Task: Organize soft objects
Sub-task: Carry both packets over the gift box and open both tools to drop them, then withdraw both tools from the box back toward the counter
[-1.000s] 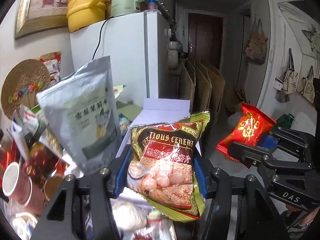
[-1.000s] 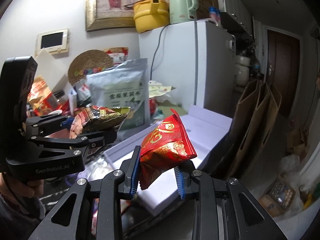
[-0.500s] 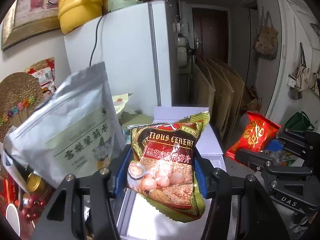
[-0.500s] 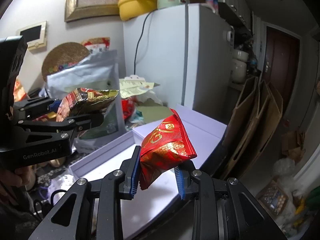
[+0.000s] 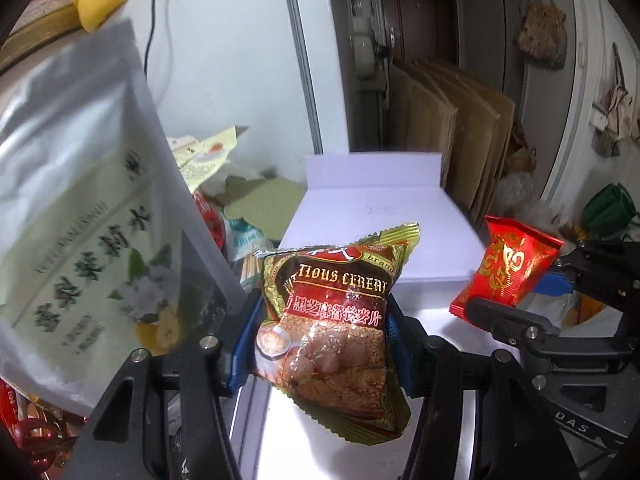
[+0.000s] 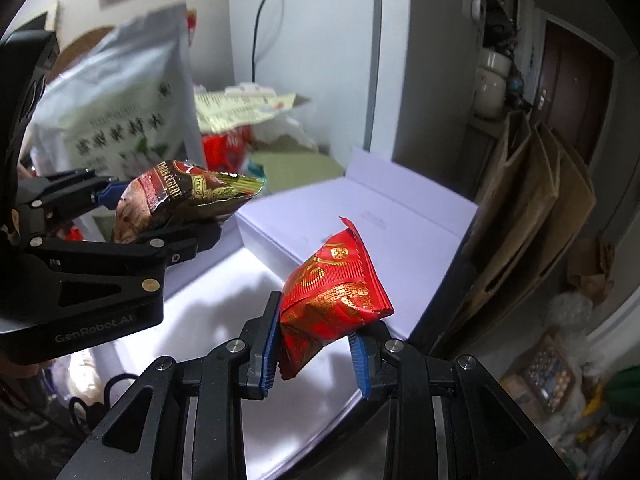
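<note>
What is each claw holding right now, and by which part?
Left claw: the cereal packet, pinched across its middle. Right claw: the red snack packet, pinched near its lower end.

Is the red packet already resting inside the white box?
No, the red packet is clamped in the right gripper, held above the white box.

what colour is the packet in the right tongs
Red with gold print: the small packet is clamped in the right tongs, seen best in the right wrist view.
</note>
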Demonstrator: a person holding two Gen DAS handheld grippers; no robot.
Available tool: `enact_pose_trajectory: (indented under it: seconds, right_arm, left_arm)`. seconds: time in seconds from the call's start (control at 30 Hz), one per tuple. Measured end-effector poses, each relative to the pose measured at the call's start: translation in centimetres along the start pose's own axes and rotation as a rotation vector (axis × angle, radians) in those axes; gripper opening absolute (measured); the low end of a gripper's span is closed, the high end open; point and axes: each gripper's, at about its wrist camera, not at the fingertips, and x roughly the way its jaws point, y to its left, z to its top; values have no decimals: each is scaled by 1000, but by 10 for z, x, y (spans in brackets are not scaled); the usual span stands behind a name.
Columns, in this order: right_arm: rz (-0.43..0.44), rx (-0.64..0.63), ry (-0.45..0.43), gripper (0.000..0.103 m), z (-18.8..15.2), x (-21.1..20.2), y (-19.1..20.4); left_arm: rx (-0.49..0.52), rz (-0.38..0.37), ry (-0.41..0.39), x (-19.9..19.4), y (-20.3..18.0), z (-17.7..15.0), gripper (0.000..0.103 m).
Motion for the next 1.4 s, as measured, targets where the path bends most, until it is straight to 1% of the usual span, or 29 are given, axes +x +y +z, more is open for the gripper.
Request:
enact_pose_trajectory:
  seconds: [0.1, 0.27, 0.47, 0.57, 0.6, 0.63, 0.67, 0.7, 0.73, 0.77, 1.0, 1.13, 1.4]
  right_arm:
    - [-2, -8, 33, 30, -3, 11, 2]
    - [14, 12, 75, 30, -6, 27, 0]
    - [8, 19, 99, 31, -4, 38, -4]
    - [2, 23, 97, 38, -3, 37, -5]
    - [3, 27, 95, 42, -2, 36, -5]
    - [4, 29, 94, 43, -2, 36, -5]
    - [3, 28, 92, 43, -1, 34, -5]
    - [-2, 25, 91, 44, -1, 33, -4]
    - [-6, 23, 89, 45, 0, 32, -3]
    - [-11, 19, 87, 45, 0, 29, -3]
    - [-26, 18, 58, 45, 5, 13, -1]
    - [-38, 21, 26, 45, 11, -5, -1]
    - [-60, 20, -62, 45, 24, -51, 6]
  left_arm:
    - [3, 1, 37, 16, -1, -4, 55]
    - [-40, -27, 104, 33, 5, -9, 55]
    - [-56, -30, 132, 41, 10, -12, 56]
    - [-73, -15, 142, 40, 11, -10, 56]
    - [-74, -13, 139, 40, 12, -9, 58]
    - [-71, -7, 132, 38, 12, -8, 60]
    - [-65, 6, 122, 35, 11, -6, 67]
    - [-60, 18, 113, 33, 11, -5, 79]
    - [-54, 27, 101, 29, 10, -3, 84]
    - [-53, 32, 91, 26, 10, -2, 85]
    - [-52, 45, 43, -1, 12, 8, 85]
    - [-59, 50, 13, -20, 15, 13, 85]
    - [-68, 66, -81, -77, 20, 22, 85]
